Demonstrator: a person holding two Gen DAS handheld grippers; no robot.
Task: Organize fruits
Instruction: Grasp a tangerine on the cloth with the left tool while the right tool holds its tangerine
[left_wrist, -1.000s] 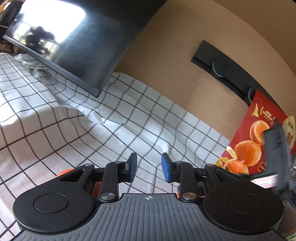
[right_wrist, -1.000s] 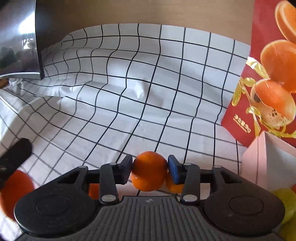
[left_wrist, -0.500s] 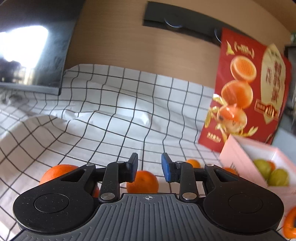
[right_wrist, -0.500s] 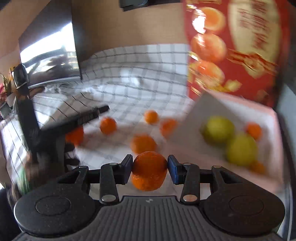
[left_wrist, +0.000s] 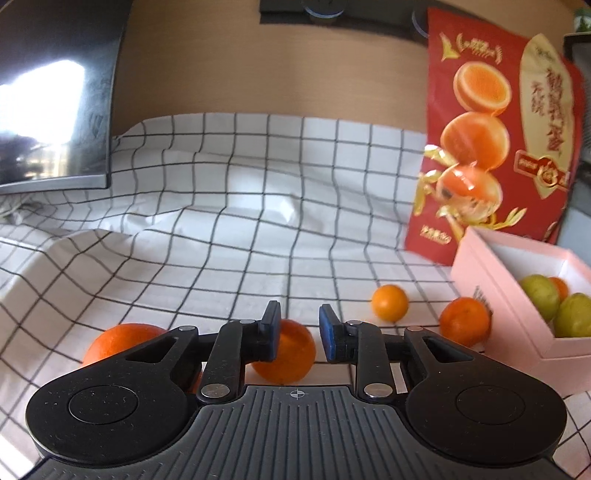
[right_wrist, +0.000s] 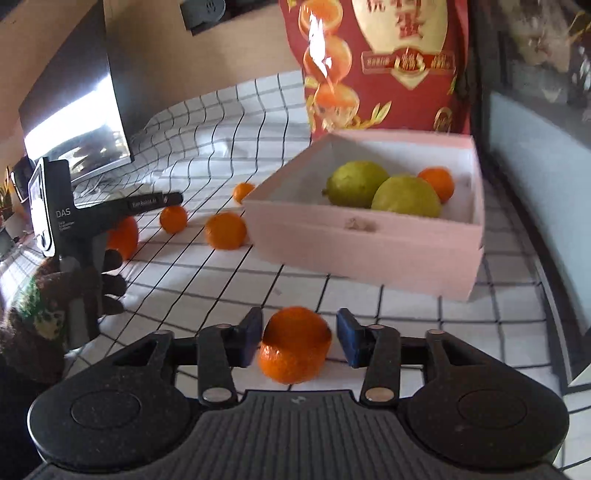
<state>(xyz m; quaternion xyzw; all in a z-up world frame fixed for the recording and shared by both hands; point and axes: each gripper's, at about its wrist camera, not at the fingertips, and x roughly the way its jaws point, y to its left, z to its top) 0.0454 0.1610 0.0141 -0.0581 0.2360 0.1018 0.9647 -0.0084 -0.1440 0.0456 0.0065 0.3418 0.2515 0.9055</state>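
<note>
My right gripper (right_wrist: 300, 339) hangs low over the checked cloth, just in front of the pink box (right_wrist: 362, 240). Its jaws are opening, and an orange (right_wrist: 293, 354) sits loose between them, with a gap at the right pad. Inside the box lie two green fruits (right_wrist: 356, 182) and a small orange (right_wrist: 437, 182). My left gripper (left_wrist: 298, 332) is shut on nothing and hovers above an orange (left_wrist: 291, 358). More oranges lie on the cloth: one (left_wrist: 389, 302), another (left_wrist: 464, 321) against the box (left_wrist: 495, 295), and one (left_wrist: 122, 341) at the left. A gloved hand holds the left gripper (right_wrist: 177, 199) at the left of the right wrist view.
A red bag printed with oranges (left_wrist: 495, 147) stands behind the box. A dark monitor (left_wrist: 55, 92) leans at the back left. The checked cloth (left_wrist: 258, 221) is wrinkled toward the wooden wall. A dark ledge (right_wrist: 517, 166) runs along the box's right side.
My right gripper has swung right with the orange to the front of the pink box, and its pads have parted from the fruit. The left gripper has rolled level and now faces the oranges.
</note>
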